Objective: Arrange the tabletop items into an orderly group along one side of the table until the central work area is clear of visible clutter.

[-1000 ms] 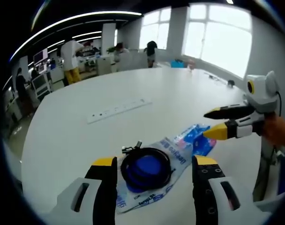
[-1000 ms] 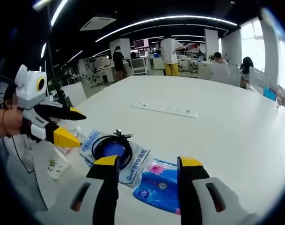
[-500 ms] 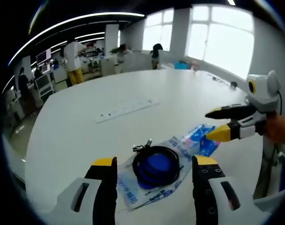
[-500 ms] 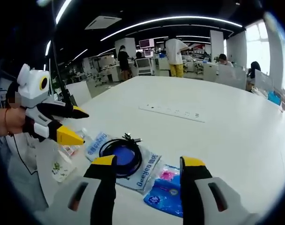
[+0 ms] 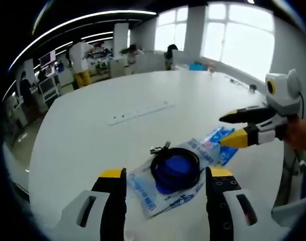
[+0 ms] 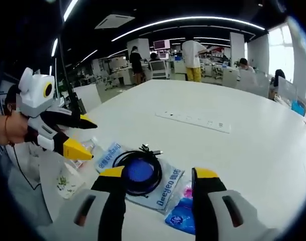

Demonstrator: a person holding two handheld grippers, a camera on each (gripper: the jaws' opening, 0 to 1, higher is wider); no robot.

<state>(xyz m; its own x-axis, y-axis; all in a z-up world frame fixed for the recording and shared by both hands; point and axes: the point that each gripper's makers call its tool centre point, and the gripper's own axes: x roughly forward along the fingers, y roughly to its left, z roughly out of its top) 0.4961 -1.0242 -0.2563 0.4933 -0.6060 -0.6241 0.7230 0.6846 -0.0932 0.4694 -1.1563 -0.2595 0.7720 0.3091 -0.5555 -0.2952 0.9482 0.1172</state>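
Coil of black cable (image 5: 175, 168) (image 6: 138, 170) lies on a flat white printed plastic pouch with a blue round patch (image 5: 165, 188) (image 6: 158, 188), near the edge of the large white surface (image 5: 92, 130) (image 6: 253, 145). Touching the pouch at one end: a blue crinkly plastic packet (image 5: 220, 145) (image 6: 185, 218). Further toward the edge, in the right gripper view: a small clear packet with green print (image 6: 67, 183) and another small clear wrapper (image 6: 85, 149). These already sit loosely grouped at one side; the centre of the surface holds only a long white power strip (image 5: 140, 112) (image 6: 193, 122).

Left tool (image 5: 163, 201) (image 6: 85, 135): jaws wide apart, holding nothing, hovering above the pouch and coil. Right tool (image 6: 158, 198) (image 5: 228, 131): jaws likewise spread and empty, hanging above the pouch and blue packet.

Risks, as judged:
- Cable rests loose on a slick pouch. Pulling or pushing the pouch may let the coil slide off or unwind, adding clutter.
- Pouch is thin and flat; jaws may skid over it and pinch nothing.
- Items sit close to the edge. A sweep toward that side could push the small packets off.
- Both tools work over the same spot; collision likely if they close in together.
- Power strip may be built in; cannot tell. Forcing it would be wasted effort.
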